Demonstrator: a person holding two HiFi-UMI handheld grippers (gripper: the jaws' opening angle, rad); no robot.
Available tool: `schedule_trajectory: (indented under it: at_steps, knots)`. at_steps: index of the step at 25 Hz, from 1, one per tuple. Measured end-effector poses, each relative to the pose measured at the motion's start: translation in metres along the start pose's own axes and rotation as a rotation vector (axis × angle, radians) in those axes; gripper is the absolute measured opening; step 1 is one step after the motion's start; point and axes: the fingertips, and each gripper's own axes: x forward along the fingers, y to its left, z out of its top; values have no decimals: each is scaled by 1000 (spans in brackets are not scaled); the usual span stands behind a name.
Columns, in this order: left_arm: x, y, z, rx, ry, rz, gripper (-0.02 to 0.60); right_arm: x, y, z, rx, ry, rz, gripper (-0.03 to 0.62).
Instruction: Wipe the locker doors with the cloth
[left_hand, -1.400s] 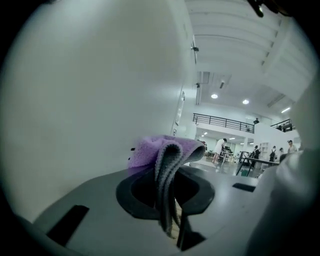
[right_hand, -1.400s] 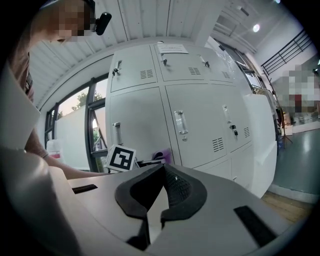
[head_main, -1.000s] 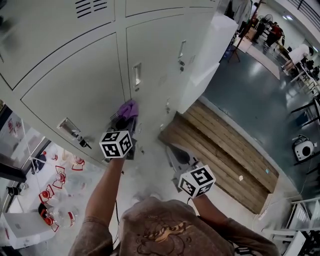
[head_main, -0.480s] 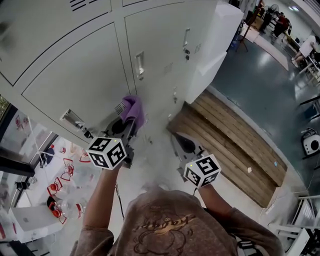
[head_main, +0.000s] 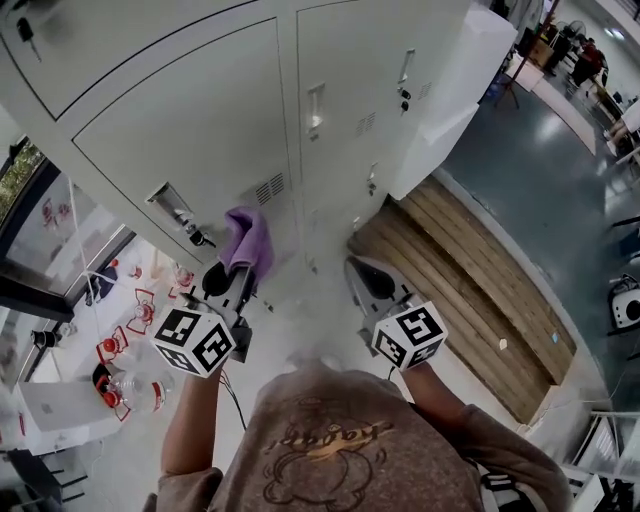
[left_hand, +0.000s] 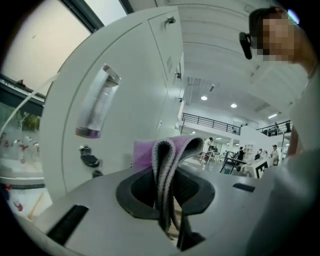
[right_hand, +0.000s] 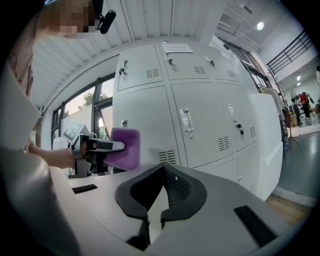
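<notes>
Locker doors (head_main: 190, 110) fill most of the head view, pale grey with handles and slotted vents, and a wooden platform (head_main: 470, 270) sits on the floor off to the right. The left gripper (head_main: 242, 264) has its jaws clamped on the purple cloth (head_main: 248, 236), which is folded over the tips and held up close to a lower door just beside its vent (head_main: 268, 188); can't tell if it actually touches. The right gripper (head_main: 354, 268) is off to the side, jaws pressed together with nothing in them.

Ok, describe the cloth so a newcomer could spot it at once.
Find the bank of pale grey lockers. Before a vented door, the left tongs pinch a folded cloth. It is the only purple thing among grey metal.
</notes>
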Motion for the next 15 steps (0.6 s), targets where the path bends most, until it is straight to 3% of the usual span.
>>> schedule_trajectory:
  at_steps: [4, 9, 15]
  knots:
    - [-27, 9, -14, 74, -15, 43, 44, 2, 12, -6, -18, 13, 18, -2]
    - [-43, 23, -28, 36, -83, 96, 44, 10, 22, -19, -27, 2, 29, -2]
    - [-42, 30, -58, 49, -92, 116, 44, 18, 30, -38, -21, -2, 36, -2]
